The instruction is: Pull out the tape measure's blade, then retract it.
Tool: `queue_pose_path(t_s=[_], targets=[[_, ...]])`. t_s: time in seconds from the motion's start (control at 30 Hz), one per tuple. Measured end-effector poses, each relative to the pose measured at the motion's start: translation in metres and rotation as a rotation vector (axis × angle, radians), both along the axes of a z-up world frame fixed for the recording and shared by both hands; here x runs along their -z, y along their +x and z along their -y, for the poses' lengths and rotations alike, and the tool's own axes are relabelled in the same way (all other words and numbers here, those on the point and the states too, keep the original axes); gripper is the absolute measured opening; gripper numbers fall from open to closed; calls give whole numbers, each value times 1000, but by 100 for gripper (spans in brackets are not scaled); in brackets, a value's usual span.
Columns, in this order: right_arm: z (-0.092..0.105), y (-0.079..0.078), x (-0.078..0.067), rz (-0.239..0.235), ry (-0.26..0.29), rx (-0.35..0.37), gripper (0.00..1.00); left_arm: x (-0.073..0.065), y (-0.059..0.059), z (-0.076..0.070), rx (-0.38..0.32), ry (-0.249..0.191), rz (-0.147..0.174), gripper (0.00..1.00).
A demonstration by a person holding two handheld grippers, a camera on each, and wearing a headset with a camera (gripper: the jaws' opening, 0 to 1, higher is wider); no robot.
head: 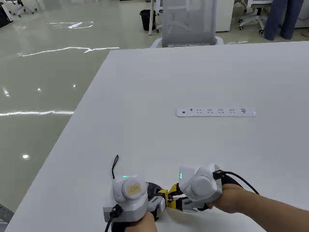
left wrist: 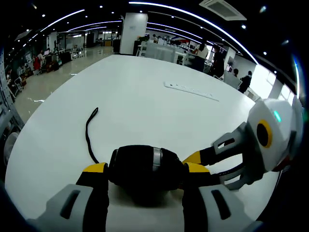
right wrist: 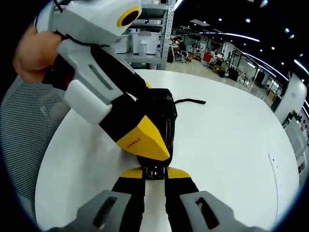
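left gripper [left wrist: 145, 171] is clamped across the black tape measure [left wrist: 140, 162], one yellow jaw tip pressed on each side of the case; the case is held low over the near edge of the white table [head: 145, 96], contact with the top cannot be told; its long axis is laid across between the two grippers, mouth pointed at the right gripper [right wrist: 154, 176]; right gripper's jaws are drawn nearly together, pinched on the blade tip [right wrist: 154, 169] right at the case mouth; the two grippers are set nose to nose, just apart; the black wrist strap [head: 115, 166] is trailed from the case's back end, away from the mouth, laid loose on the table toward the far left; further out a white power strip [head: 216, 112] is laid flat, well apart from the tape; past the far table edge a grey mesh chair [head: 188, 21] is seen.
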State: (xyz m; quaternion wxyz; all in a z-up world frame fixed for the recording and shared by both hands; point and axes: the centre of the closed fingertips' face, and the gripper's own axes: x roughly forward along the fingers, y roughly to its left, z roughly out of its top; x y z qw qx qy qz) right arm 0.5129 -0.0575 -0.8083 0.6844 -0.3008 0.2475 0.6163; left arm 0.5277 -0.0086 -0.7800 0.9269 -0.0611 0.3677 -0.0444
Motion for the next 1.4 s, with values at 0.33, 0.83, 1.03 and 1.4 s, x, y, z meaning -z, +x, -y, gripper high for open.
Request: queue_pose_path(t_s=[0.33,0.83,1.03,1.4], targets=[[1,0,2,-3,-3,10,15,0,0,1,5,11,2,58],[2,-4,7,-12,-8,23,15,2,-3,5,43,55,-6,60],[2,-4,7,-9,-10,25,15,2,-3,5,38,55,-6,61],[7,-3,2,-35,4,72,16,-3,-1,6,77,75,-14,58]])
